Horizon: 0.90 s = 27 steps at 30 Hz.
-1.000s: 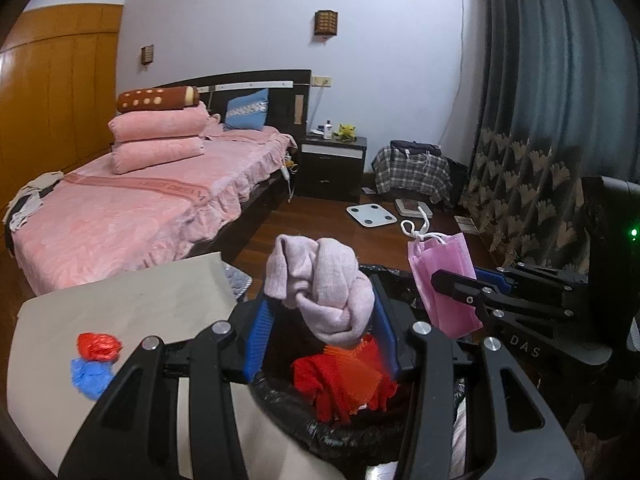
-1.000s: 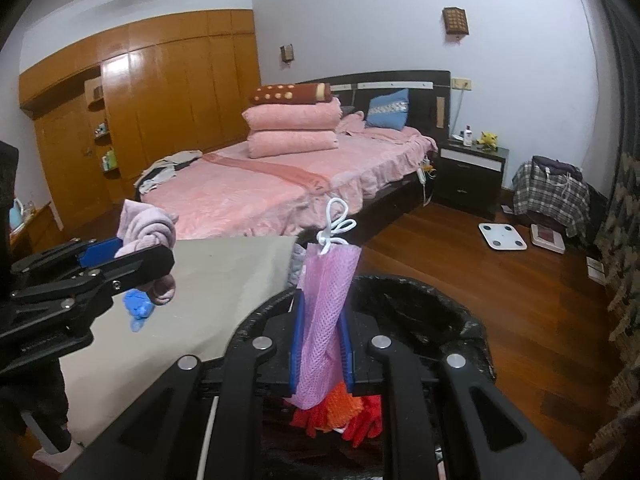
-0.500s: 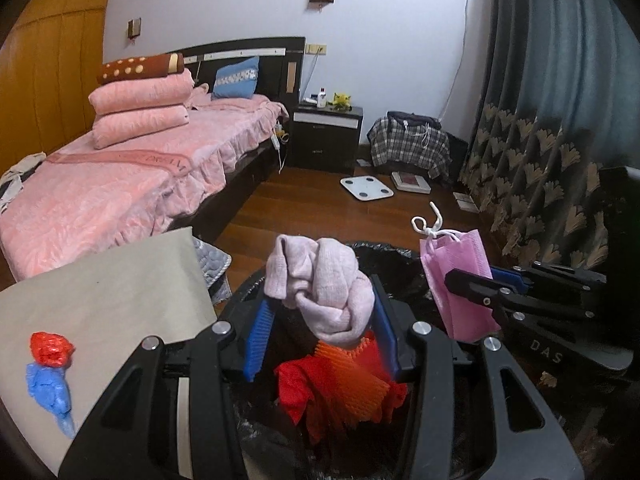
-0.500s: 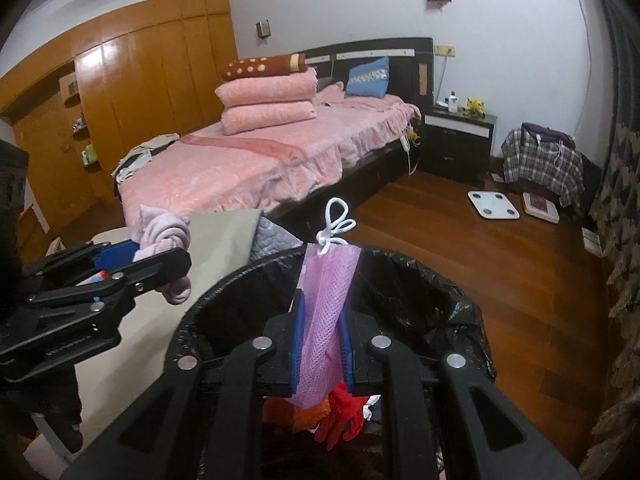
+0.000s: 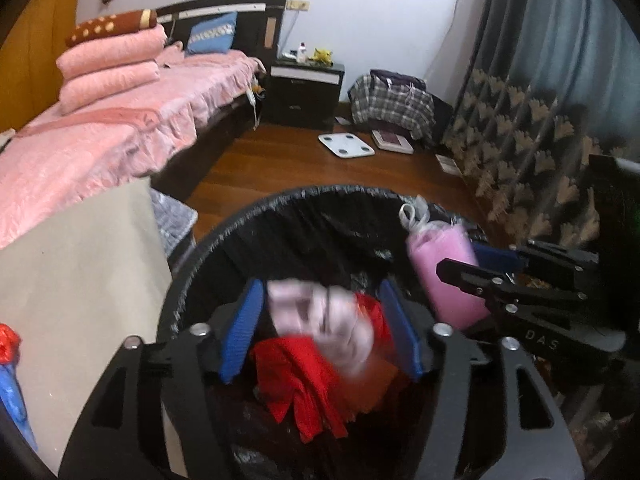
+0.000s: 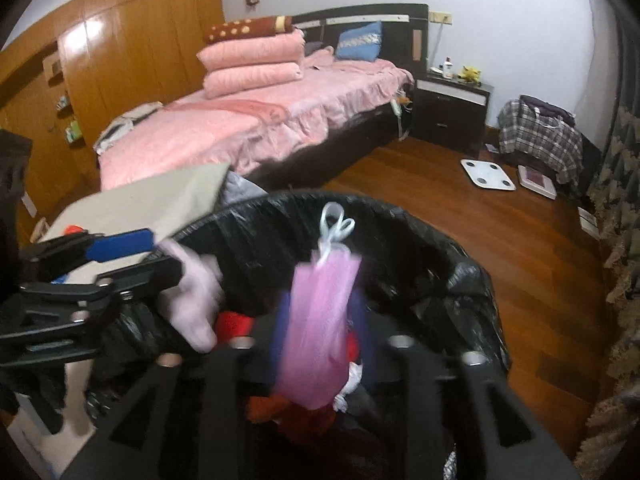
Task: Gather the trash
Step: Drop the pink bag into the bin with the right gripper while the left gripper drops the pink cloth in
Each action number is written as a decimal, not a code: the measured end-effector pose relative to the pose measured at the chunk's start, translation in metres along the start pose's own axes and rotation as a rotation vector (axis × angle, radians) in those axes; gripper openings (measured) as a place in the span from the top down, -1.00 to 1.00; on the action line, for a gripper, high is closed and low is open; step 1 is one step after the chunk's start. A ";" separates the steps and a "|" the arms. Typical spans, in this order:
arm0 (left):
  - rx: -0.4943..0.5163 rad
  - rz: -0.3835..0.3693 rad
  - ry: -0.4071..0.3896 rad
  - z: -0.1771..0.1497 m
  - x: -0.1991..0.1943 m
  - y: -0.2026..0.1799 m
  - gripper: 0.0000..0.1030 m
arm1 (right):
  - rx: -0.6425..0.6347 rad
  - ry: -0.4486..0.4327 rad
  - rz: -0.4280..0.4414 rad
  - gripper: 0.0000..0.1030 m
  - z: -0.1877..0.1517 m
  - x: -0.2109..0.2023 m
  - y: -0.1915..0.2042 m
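Dropping both loads: my left tongs [image 5: 320,332] have just spread, the pale cloth wad [image 5: 320,324] falling loose between them; my right tongs [image 6: 320,340] have just parted around the pink mask [image 6: 320,320], over the bin [image 5: 240,220] below. Next, fetch the counter [image 5: 80,260] scraps.

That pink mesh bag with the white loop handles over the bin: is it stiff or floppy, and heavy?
Probably floppy: the pink mesh bag hangs limp between the right gripper fingers, whose jaws have just been opening. Likely light, since it looks thin and see-through. It should drop softly into the black-lined bin rather than roll.
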<state>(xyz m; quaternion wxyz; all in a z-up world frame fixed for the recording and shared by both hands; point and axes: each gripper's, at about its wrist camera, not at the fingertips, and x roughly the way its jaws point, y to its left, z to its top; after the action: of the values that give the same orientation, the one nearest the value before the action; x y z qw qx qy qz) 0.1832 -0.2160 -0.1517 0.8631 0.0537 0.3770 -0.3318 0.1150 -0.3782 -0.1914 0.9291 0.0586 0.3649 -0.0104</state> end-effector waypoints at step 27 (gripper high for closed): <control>-0.308 0.538 -0.185 -0.101 -0.221 0.171 -0.68 | -0.111 -0.145 0.246 -0.88 0.023 -0.041 0.190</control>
<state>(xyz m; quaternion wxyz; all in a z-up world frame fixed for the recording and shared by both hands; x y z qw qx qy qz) 0.1166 0.0691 -0.0987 0.9484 -0.0100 0.3152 -0.0342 0.1126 -0.1932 -0.1273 0.9491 0.0503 0.2870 0.1196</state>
